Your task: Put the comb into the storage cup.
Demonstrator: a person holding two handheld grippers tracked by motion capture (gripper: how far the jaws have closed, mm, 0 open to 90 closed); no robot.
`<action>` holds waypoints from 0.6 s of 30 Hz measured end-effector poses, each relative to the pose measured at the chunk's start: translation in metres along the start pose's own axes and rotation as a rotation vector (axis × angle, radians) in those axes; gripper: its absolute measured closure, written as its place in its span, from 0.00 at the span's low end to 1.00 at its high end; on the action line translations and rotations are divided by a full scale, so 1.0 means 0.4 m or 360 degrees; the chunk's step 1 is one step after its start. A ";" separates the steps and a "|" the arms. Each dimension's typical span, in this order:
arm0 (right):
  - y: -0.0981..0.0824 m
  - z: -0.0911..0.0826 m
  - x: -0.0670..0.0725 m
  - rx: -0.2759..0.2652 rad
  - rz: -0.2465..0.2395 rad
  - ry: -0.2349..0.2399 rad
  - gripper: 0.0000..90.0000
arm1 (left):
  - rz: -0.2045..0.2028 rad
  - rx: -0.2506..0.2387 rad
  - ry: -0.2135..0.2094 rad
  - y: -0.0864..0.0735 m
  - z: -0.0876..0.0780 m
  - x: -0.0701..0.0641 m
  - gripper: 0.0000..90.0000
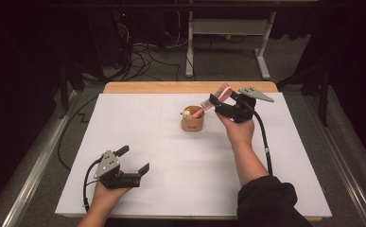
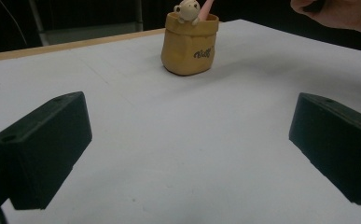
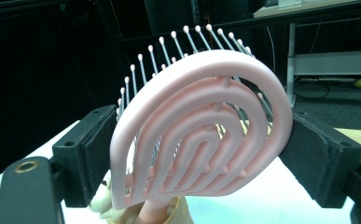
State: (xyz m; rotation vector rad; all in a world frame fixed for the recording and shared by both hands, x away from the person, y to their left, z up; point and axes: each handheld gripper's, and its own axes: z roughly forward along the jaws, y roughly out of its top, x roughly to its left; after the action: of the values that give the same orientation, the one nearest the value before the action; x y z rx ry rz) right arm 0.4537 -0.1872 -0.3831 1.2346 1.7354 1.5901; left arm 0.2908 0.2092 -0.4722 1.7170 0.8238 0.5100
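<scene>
1. The white sheet-covered table with a pale wooden far edge (image 1: pixel 138 142) lies under both your grippers – it reaches well past them on every side.
2. Your right gripper (image 1: pixel 222 101) sits at the far right of the sheet, raised off it, with your hand below and the grey three-cornered plate (image 1: pixel 256 93) sticking out to its right. Its jaws are clamped on the head of the pink plastic hairbrush with looped ribs and ball-tipped bristles (image 3: pixel 201 126); in the right gripper view one black pad presses each side of the head, and the bristles point away from the camera.
3. Your left gripper (image 1: pixel 134 161) rests low at the near left of the sheet, well apart from the right one. Its jaws stand wide with nothing between them – in the left gripper view only bare sheet shows between the two black pads (image 2: pixel 43 149).
4. The small tan pot shaped like a paper bag, with dark script on its front (image 2: pixel 190 44), stands on the sheet just below and to the left of your right gripper, and far ahead of your left one. The brush's handle slants down from the right jaws into the pot's mouth.
5. The little cream bear figure (image 2: pixel 186 10) perches on the pot's rim, just beside the pink handle.
</scene>
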 end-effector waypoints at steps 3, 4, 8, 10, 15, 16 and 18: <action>-0.001 -0.002 -0.002 0.0001 0.0002 -0.0002 0.19 | -0.0002 0.0002 0.0002 0.000 0.000 0.001 0.00; -0.002 -0.003 -0.003 0.0004 -0.0001 -0.0005 0.19 | -0.0001 0.0002 0.0002 0.000 0.000 0.001 0.00; -0.006 -0.006 -0.009 0.0010 0.0006 -0.0013 0.19 | -0.0005 0.0006 0.0000 -0.001 0.000 0.002 0.00; -0.010 -0.008 -0.012 0.0014 0.0004 -0.0013 0.19 | -0.0007 0.0006 0.0000 -0.002 0.001 0.002 0.00; -0.016 -0.011 -0.017 0.0023 0.0011 -0.0022 0.19 | -0.0010 0.0011 -0.0004 -0.003 0.002 0.001 0.00; -0.017 -0.012 -0.017 0.0024 0.0010 -0.0022 0.19 | -0.0010 0.0011 -0.0003 -0.003 0.002 0.001 0.00; -0.018 -0.012 -0.019 0.0028 0.0009 -0.0024 0.19 | -0.0013 0.0012 -0.0004 -0.004 0.003 0.001 0.00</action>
State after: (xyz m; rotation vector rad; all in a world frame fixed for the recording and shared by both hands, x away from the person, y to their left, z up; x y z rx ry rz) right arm 0.4511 -0.1955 -0.3906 1.2576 1.7414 1.5683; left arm 0.2915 0.2092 -0.4739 1.7202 0.8320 0.4997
